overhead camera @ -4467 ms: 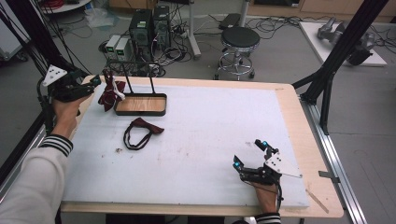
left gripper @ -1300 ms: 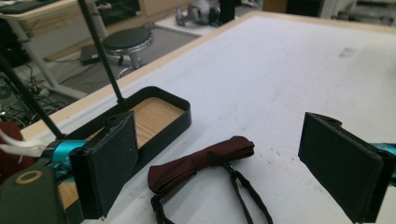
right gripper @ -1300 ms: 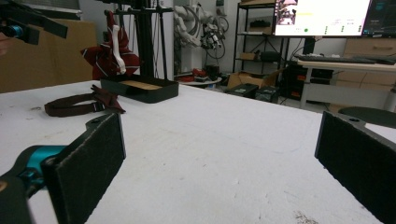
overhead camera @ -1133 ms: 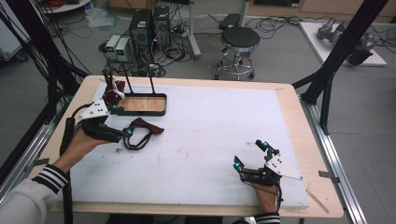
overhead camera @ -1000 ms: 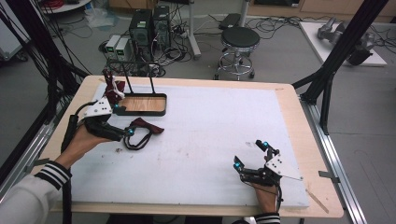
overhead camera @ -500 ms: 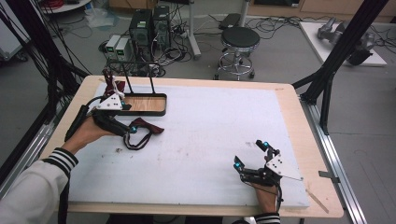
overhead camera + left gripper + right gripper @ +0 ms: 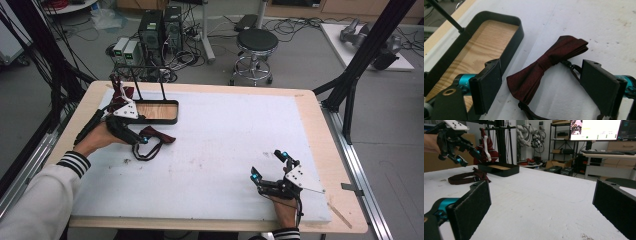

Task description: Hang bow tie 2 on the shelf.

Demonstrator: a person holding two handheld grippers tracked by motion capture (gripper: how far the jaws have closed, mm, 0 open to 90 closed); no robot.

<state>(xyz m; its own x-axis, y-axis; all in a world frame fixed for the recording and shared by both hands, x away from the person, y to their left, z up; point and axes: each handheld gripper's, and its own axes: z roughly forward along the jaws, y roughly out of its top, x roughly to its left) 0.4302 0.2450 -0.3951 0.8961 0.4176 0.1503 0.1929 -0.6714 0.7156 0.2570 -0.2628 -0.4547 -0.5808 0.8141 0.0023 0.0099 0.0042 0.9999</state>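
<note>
Closing in on the bow tie (image 7: 546,66) beside the tray (image 7: 511,47): left gripper (image 7: 544,93) jaws wide, just narrowing, nothing pinched yet; best centred over the knot. Right gripper (image 7: 272,172) open, empty.

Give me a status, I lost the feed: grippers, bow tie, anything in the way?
Left gripper open, jaws just closing in, astride bow tie, not touching. Right gripper open, idle. Tie flat on mat; tray close beside.

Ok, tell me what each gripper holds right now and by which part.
Nothing is held. The left gripper has open jaws either side of the dark red bow tie, pads clear of it. The right gripper is open over bare table.
</note>
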